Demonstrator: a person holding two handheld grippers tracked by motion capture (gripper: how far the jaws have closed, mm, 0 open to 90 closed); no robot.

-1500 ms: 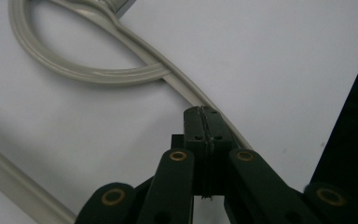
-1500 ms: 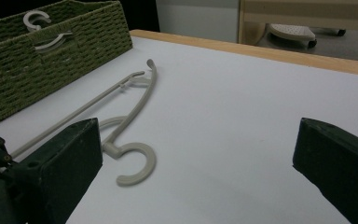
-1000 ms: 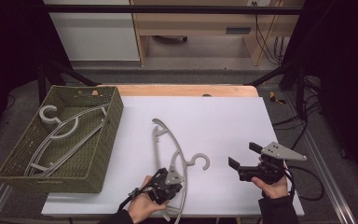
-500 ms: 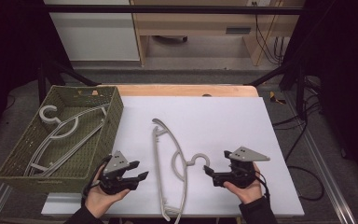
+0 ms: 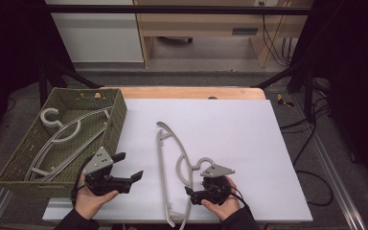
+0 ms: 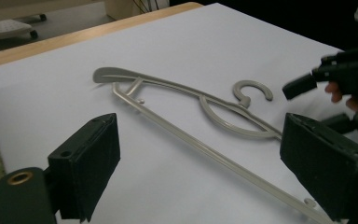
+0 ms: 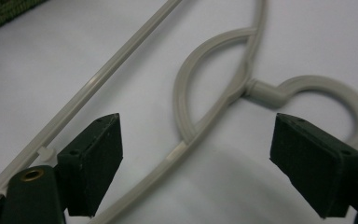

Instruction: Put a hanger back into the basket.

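A grey plastic hanger (image 5: 175,163) lies flat on the white table sheet (image 5: 249,143), its hook toward the right. My left gripper (image 5: 128,166) hovers left of it, beside the basket. Its jaws have just been opening and stand wide with nothing between them; in the left gripper view the hanger (image 6: 186,100) lies ahead of them. My right gripper (image 5: 191,195) is low at the hanger's hook end. Its jaws have just been closing and are still open. In the right gripper view they straddle the hanger (image 7: 200,116) near its neck, and the pads stay off it.
A green woven basket (image 5: 120,115) stands at the table's left edge with other grey hangers (image 5: 62,134) inside. A wooden strip runs along the table's far edge. Cables trail on the floor at the right.
The left gripper let go of the hanger's lower end, opened, and moved left toward the basket. The right gripper moved left and down to the hanger's hook end. The hanger stayed put.
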